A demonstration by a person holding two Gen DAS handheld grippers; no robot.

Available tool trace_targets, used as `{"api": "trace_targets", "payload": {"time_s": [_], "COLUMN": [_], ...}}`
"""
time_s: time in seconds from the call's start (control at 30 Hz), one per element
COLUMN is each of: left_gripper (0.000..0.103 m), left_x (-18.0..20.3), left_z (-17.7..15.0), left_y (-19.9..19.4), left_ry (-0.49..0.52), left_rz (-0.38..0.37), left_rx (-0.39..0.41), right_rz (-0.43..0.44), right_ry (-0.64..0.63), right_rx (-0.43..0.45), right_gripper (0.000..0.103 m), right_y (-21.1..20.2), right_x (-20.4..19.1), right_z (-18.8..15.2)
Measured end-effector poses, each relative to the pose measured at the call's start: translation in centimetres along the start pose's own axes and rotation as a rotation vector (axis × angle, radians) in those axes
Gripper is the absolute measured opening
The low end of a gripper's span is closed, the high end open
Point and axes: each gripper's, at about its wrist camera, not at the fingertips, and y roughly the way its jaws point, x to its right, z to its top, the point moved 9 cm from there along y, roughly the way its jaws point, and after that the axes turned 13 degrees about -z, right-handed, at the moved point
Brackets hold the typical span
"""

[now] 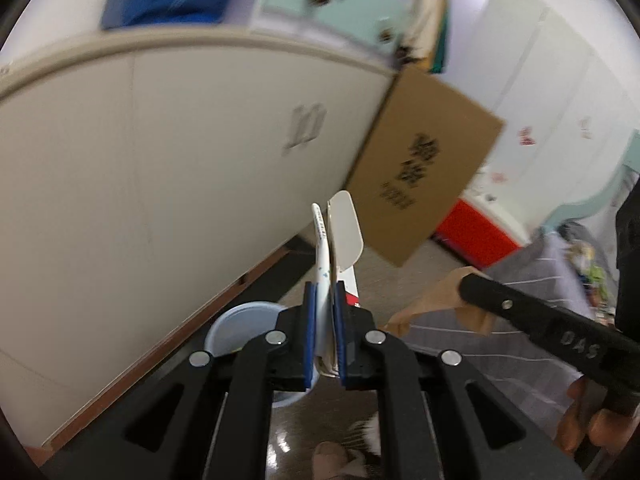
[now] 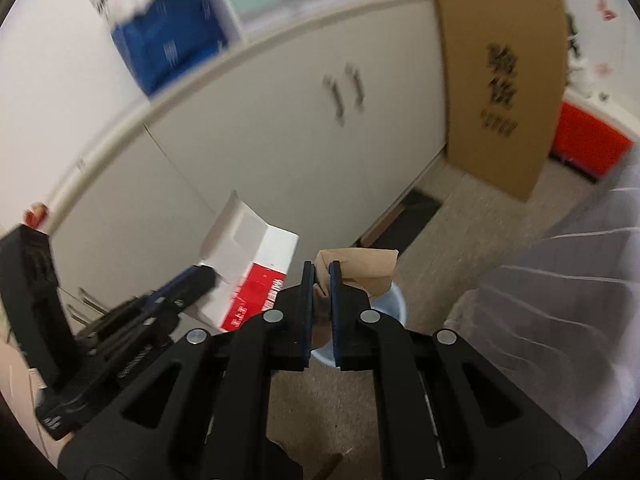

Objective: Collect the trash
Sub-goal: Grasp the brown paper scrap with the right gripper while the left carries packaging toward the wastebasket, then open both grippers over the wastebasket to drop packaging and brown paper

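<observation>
My left gripper [image 1: 325, 292] is shut on a flattened white and red carton [image 1: 338, 236] that sticks up between its blue pads. The same white and red carton [image 2: 256, 272] shows in the right wrist view, held by the left gripper [image 2: 200, 280]. My right gripper [image 2: 321, 276] is shut on a crumpled brown paper bag [image 2: 360, 272]. That brown paper bag [image 1: 436, 300] and the right gripper's black finger [image 1: 532, 320] appear at the right of the left wrist view. A light blue bin [image 1: 240, 324] stands on the floor below both grippers, its rim [image 2: 394, 300] partly hidden behind the paper.
A beige cabinet [image 1: 180, 168] with double doors [image 2: 280, 120] runs along the left. A flat cardboard box [image 1: 424, 168] leans against it. A red crate [image 2: 588, 140] sits by the far wall. A striped sleeve [image 2: 560, 280] fills the right side.
</observation>
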Motion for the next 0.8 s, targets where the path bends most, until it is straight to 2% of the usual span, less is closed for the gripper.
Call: {"api": "trace_targets", "payload": {"time_s": [0.13,0.2,0.23,0.27,0.4,0.53,0.8], "left_gripper": [0.008,0.008,0.008,0.008,0.008,0.008,0.008], "left_x": [-4.7,-6.6,-7.4,-8.0,-9.8,-10.0,-9.0], "left_z": [-0.8,-1.2,-1.4,-1.6,-2.5,-3.5,-3.9], "left_y": [2.4,3.6,4.1,4.5,6.1,7.1,8.3], "left_ry": [-0.039,-0.057,-0.064,-0.070,-0.093,-0.103,-0.089], "left_rz": [0.076,0.105,0.114,0.119,0.138,0.137,0.122], "left_rx": [-0.046,-0.071,-0.085,-0.093,-0.126,-0.152,-0.177], "right_rz": [0.011,-0.015,-0.018,-0.026,-0.036,-0.061,-0.096], "right_ry": [-0.024,-0.031,-0.028,-0.026,-0.017,-0.016,0.009], "right_rx": [-0.082,-0.131,-0.141,-0.142,-0.166,-0.168,-0.116], "right_gripper": [0.010,0.031,0.064,0.069,0.068,0.069,0.069], "right_y": [7.3,10.2,11.1,11.8,13.2,13.8,12.1], "right_x": [-1.8,-2.0,-2.0,-2.0,-1.4,-0.8,0.5], "right_z": [-0.6,-1.2,-1.4,-1.6,-2.6,-3.0,-2.6]}}
